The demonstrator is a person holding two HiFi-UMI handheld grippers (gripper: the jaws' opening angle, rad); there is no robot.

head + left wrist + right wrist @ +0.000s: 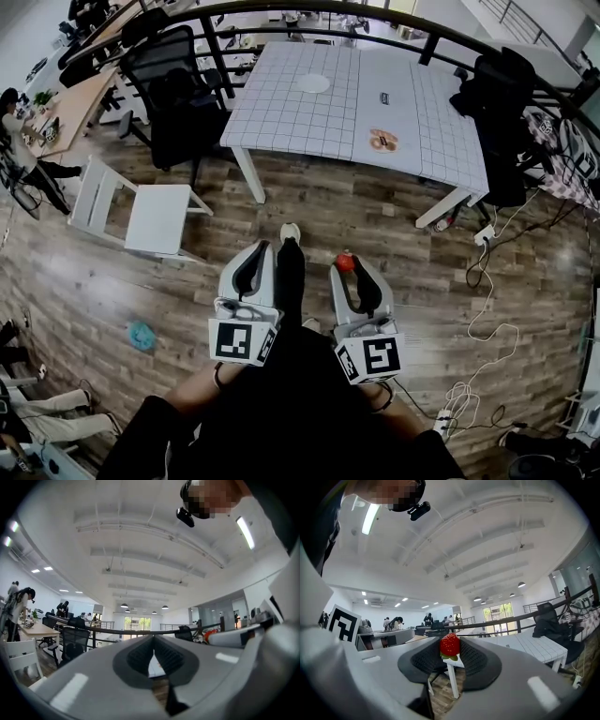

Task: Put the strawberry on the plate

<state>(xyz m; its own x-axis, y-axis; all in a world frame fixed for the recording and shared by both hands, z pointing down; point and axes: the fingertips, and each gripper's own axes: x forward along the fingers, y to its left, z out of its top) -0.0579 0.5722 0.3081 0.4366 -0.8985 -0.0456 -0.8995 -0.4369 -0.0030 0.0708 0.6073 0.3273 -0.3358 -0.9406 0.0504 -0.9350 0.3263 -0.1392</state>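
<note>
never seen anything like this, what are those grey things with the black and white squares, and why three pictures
There is no robot here. A person holds a hand tool in each hand, and each tool ends in a two-jaw gripper. The marker cubes are part of those tools.

The head view comes from a camera on the person's head, looking down at both tools. The left gripper view and the right gripper view come from cameras riding on each tool, looking along its jaws.

The left gripper is shut and empty. The right gripper is shut on a red strawberry.

Ahead stands a white gridded table. On it lie a white plate and a small orange-and-white item I cannot identify.
</note>
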